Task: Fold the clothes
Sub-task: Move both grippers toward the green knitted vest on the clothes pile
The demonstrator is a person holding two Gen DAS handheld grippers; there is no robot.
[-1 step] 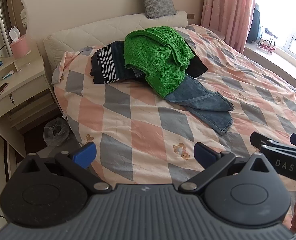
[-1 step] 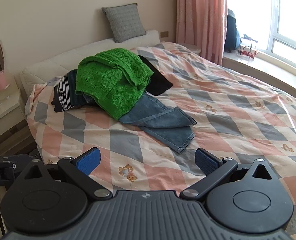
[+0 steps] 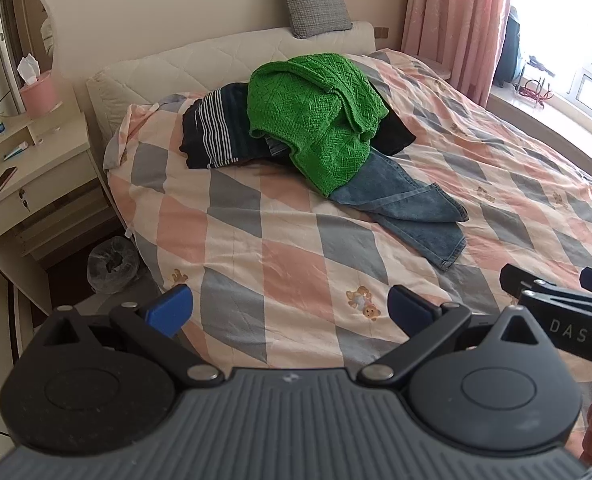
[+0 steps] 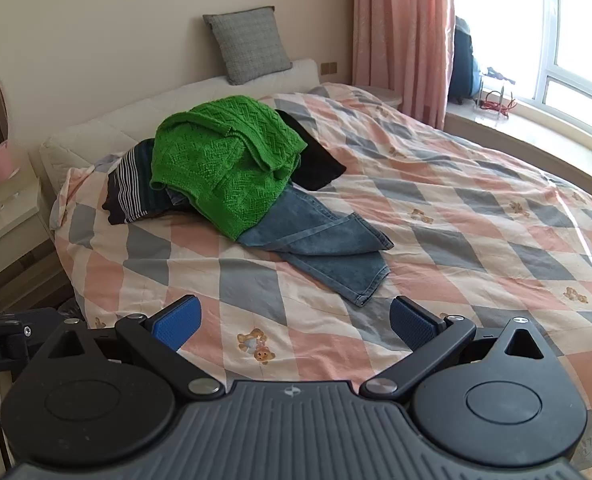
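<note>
Left gripper (image 3: 290, 310) and right gripper (image 4: 296, 322): jaws apart, empty, above quilt (image 4: 476, 216). Green sweater (image 4: 220, 164), jeans (image 4: 328, 252), striped garment (image 4: 130, 188) lay heaped, overlapping. Risk: pinching sweater could drag jeans or quilt along.

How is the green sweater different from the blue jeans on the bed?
The green sweater is chunky patterned knit; the blue jeans are smooth denim. The sweater sits bunched on top of the pile; the jeans lie flatter beneath it, legs reaching toward the grippers. Both are unfolded.
</note>
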